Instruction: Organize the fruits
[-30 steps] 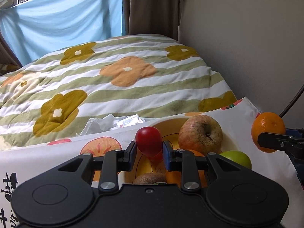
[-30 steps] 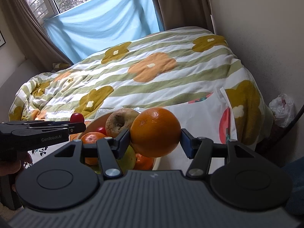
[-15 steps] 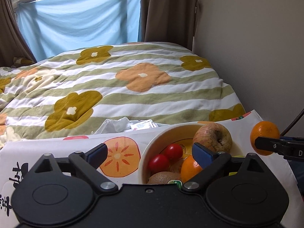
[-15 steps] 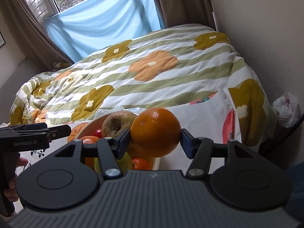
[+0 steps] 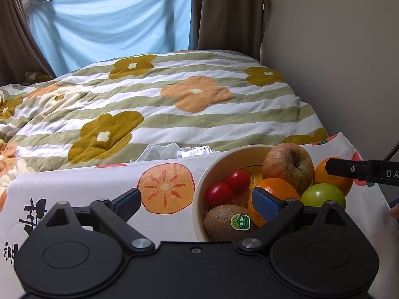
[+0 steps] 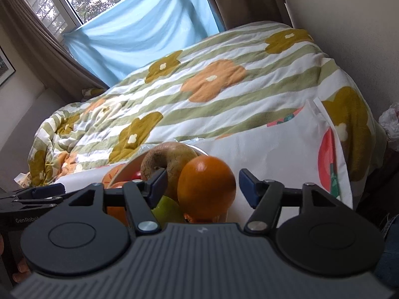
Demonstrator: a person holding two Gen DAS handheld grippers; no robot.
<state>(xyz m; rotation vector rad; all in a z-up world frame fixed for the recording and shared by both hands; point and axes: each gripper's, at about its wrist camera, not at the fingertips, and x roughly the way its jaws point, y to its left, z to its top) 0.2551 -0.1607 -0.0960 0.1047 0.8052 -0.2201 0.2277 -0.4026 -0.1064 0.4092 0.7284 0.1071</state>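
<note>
A cream bowl (image 5: 212,167) stands on a fruit-print cloth (image 5: 99,182). It holds two red tomatoes (image 5: 238,179), a kiwi (image 5: 224,220), an apple (image 5: 286,164), an orange (image 5: 276,186) and a green fruit (image 5: 321,195). My left gripper (image 5: 197,203) is open and empty, just in front of the bowl. My right gripper (image 6: 203,183) is open around an orange (image 6: 207,186) that rests at the bowl's right side on the other fruit; neither pad touches it. The apple (image 6: 169,157) also shows in the right wrist view.
A flowered, striped quilt (image 5: 174,99) covers the bed behind the cloth. A wall (image 5: 336,49) runs along the right. Crumpled white wrappers (image 5: 174,150) lie behind the bowl. A white plastic bag (image 6: 390,122) sits on the floor at far right.
My left gripper opened, let a tomato fall into the bowl and drew back. My right gripper lowered the orange onto the fruit at the bowl's right side and opened.
</note>
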